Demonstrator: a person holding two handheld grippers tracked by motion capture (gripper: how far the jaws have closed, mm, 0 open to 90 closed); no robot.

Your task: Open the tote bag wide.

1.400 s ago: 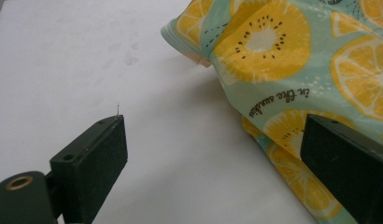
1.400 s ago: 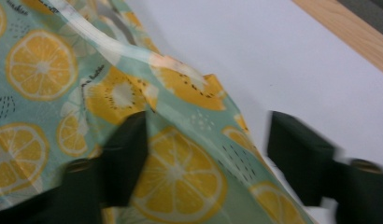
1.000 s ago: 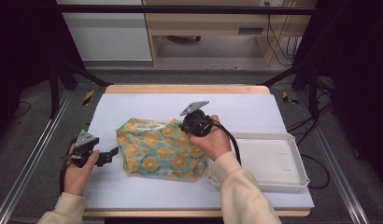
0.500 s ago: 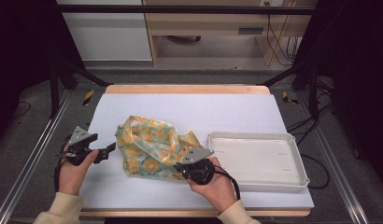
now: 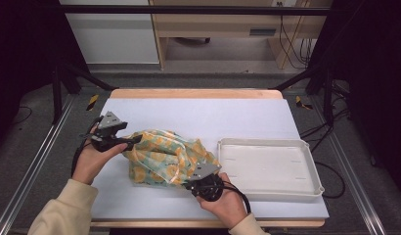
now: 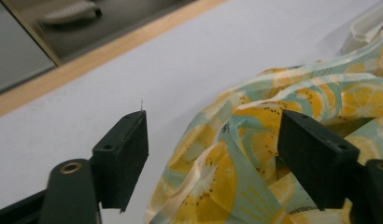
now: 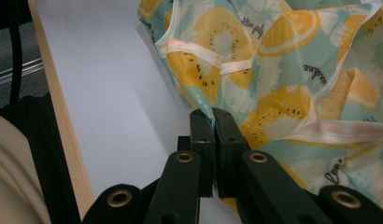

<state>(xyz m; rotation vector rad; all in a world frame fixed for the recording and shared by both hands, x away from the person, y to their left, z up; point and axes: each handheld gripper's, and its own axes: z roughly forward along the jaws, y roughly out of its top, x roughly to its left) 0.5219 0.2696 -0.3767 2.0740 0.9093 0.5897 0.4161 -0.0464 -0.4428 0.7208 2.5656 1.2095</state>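
A fruit-print cloth (image 5: 164, 156) in teal and yellow lies bunched on the pale mat (image 5: 203, 117). My left gripper (image 5: 135, 141) is at the cloth's left edge. In the left gripper view it (image 6: 213, 140) stands open, with a fold of the cloth (image 6: 273, 102) between and under its jaws. My right gripper (image 5: 188, 185) is at the cloth's near right corner. In the right gripper view it (image 7: 213, 116) is shut on the edge of the cloth (image 7: 273, 60).
A white tray (image 5: 267, 142) stands on the mat just right of the cloth, close to my right hand. The table's wooden front edge (image 7: 63, 121) runs near the right gripper. Metal rails flank the table.
The right gripper pulled the cloth's far edge over to the near side, bunching it, and now holds still there. The left gripper has moved right onto the cloth's left edge.
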